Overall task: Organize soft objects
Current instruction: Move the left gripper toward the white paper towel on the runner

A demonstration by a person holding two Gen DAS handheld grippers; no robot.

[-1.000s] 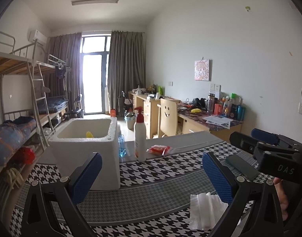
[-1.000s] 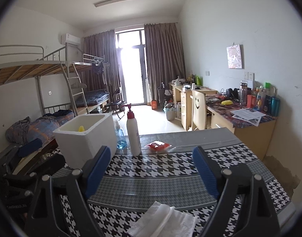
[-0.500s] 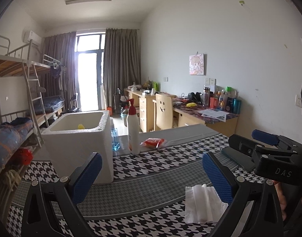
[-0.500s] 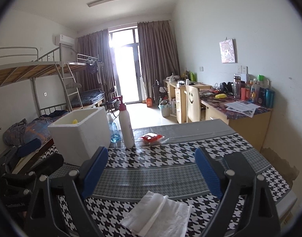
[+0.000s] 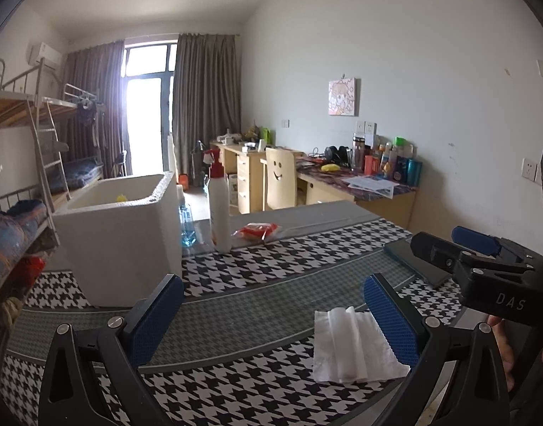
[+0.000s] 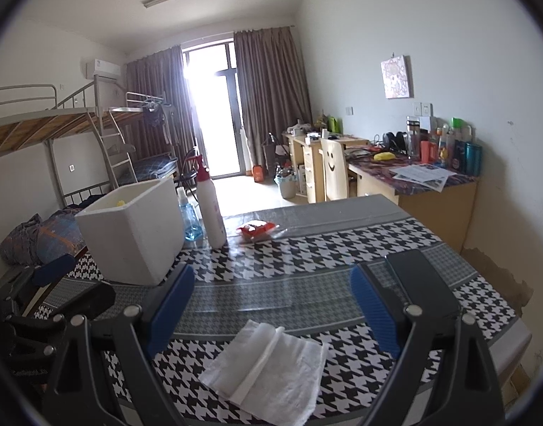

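Observation:
A folded white cloth [image 5: 353, 346] [image 6: 268, 371] lies flat on the houndstooth table [image 5: 257, 273] near its front edge. My left gripper [image 5: 275, 316] is open above the table, the cloth just inside its right finger. My right gripper [image 6: 271, 309] is open too, hovering over the cloth, which sits below and between its blue pads. A white foam box [image 5: 122, 234] [image 6: 133, 234] stands at the left of the table with something small and yellow [image 5: 121, 198] inside. The right gripper's body shows at the right edge of the left wrist view.
A white pump bottle [image 5: 219, 209] and a blue spray bottle [image 5: 186, 225] stand beside the box, with a red packet [image 5: 257, 231] near them. A dark phone [image 6: 420, 284] lies on the table's right side. Bunk beds stand left, desks along the right wall.
Both grippers have tilted down and drawn back slightly, so more of the white cloth shows in each view. Both stay open. The cloth has not moved on the table.

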